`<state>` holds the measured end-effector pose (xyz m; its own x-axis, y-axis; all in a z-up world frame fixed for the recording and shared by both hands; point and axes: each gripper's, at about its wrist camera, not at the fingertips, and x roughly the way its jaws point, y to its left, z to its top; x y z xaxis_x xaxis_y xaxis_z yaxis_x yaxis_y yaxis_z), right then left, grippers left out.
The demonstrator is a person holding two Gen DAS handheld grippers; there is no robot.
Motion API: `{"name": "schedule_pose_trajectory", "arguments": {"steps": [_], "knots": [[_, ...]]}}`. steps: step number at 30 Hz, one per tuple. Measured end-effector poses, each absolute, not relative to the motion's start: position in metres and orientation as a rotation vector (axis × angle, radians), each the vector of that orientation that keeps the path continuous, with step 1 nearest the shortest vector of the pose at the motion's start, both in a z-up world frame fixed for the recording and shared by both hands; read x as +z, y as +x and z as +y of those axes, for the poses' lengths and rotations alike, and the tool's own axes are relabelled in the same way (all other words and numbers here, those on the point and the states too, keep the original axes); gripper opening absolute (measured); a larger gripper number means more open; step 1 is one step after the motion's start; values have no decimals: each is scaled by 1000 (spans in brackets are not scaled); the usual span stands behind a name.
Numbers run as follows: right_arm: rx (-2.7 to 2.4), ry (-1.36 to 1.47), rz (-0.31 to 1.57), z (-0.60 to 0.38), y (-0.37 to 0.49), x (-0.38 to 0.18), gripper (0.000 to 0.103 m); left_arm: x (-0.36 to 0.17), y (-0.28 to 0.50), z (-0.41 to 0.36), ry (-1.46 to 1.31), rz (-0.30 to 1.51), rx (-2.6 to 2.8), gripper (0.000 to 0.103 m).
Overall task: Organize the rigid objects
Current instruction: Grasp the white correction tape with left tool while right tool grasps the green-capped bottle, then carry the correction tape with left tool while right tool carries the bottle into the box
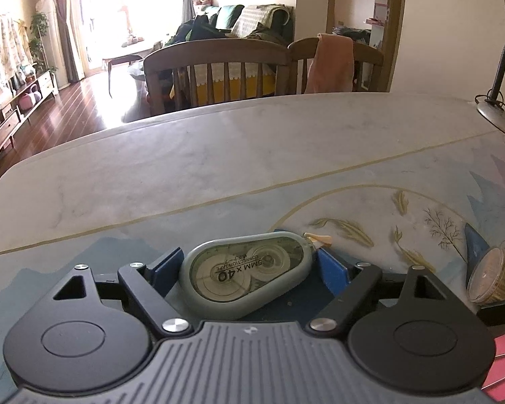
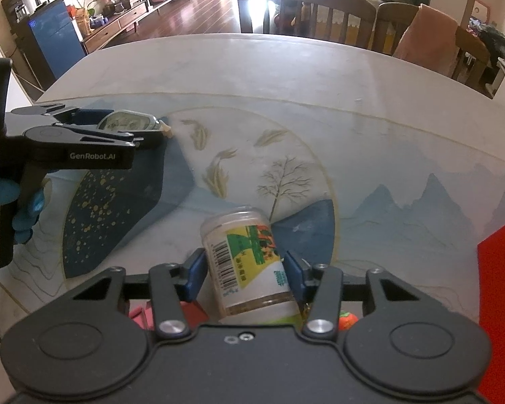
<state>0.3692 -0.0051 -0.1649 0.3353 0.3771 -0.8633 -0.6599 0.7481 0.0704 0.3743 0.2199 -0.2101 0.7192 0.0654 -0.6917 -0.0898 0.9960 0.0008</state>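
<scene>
Hand-held gripper on our left [image 1: 249, 269] sits low over the tabletop [image 1: 185, 168] with its blue pads spread wide around a grey-green correction tape dispenser [image 1: 245, 272]. We can see one pad right up against the dispenser's rounded end and the other near its narrow end, but we honestly can't tell if either is pressing on it. It lies flat on the printed mat [image 1: 353, 208], label side up, nozzle pointing toward the fish drawings.

Our right hand-held gripper [image 2: 244, 269] is closed down on a clear plastic jar [image 2: 245, 259] with a yellow and green label and a barcode. Both blue pads sit flush on the jar's sides, and the jar is tipped over so its bottom points away from us across the mat.

From the right wrist view we also see the left hand-held gripper from the side, with the dispenser between its fingers and a blue-gloved hand [image 2: 23, 208] wrapped on the handle. Something red [image 2: 501, 269] sits at the right edge of the tabletop, and there's a small orange-red thing [image 2: 348, 320] tucked under the right hand-held gripper, too hidden to make out. Two wooden chairs [image 1: 215, 70] stand at the far side, one with a pink towel [image 1: 331, 64] over its back, and a desk lamp [image 1: 501, 77] is at the corner.
</scene>
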Motion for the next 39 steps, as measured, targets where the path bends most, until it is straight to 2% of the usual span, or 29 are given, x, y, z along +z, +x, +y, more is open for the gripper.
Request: {"name": "schedule_pose_trajectory", "arguments": {"steps": [3, 20, 39], "knots": [[687, -319, 1015, -7, 367, -163, 45, -209, 371, 220, -53, 764, 81, 86], [691, -243, 982, -46, 335, -132, 42, -178, 324, 215, -166, 740, 114, 86], [698, -160, 973, -122, 292, -72, 42, -98, 255, 152, -184, 741, 79, 86]]}}
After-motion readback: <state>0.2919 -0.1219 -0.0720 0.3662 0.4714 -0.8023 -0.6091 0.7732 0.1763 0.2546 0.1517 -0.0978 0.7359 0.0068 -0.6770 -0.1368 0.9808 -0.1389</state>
